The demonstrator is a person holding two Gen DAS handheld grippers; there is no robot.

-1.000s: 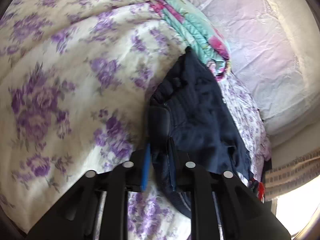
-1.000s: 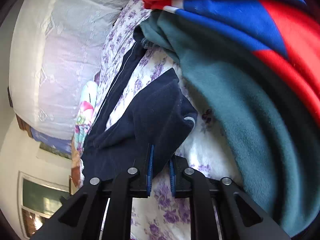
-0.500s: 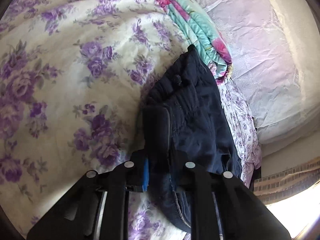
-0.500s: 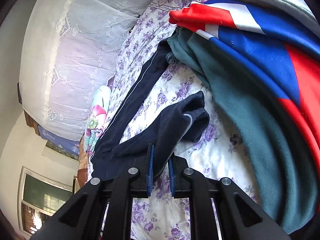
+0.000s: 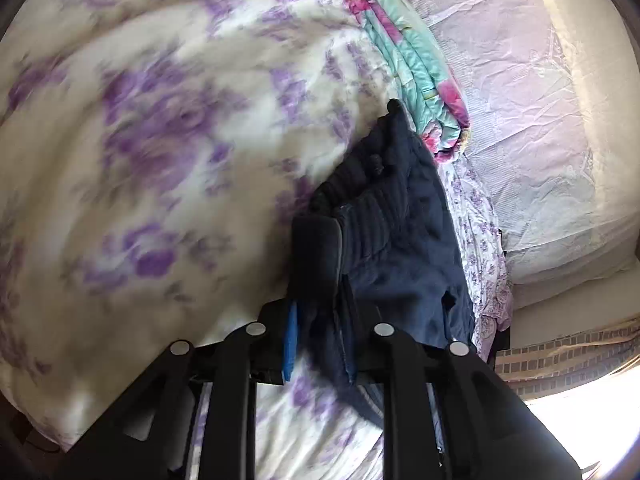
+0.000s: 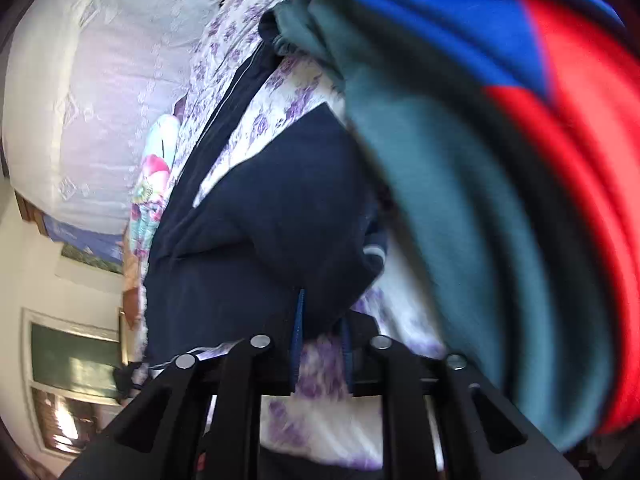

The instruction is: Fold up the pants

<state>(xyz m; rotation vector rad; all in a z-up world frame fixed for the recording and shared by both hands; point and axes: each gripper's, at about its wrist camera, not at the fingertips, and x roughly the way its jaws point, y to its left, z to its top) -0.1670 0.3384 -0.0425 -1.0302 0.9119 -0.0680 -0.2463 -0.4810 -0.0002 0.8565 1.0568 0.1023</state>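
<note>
The dark navy pants (image 5: 396,220) lie on a white bedspread with purple flowers (image 5: 160,160). My left gripper (image 5: 318,340) is shut on the ribbed waistband end of the pants. In the right wrist view the same pants (image 6: 260,224) stretch away toward the far side, with one leg folded over. My right gripper (image 6: 322,340) is shut on the leg end of the pants, close above the bedspread (image 6: 320,420).
A folded teal and pink quilt (image 5: 412,68) lies beyond the waistband. A pale lilac curtain (image 5: 540,120) hangs on the right. A pile of teal, blue and red clothing (image 6: 500,160) lies right beside the right gripper. A window (image 6: 68,380) shows at lower left.
Both grippers keep their hold on the pants. The right gripper has carried the leg end back toward the clothing pile, spreading the folded leg wider. The left view shifted slightly and is blurred.
</note>
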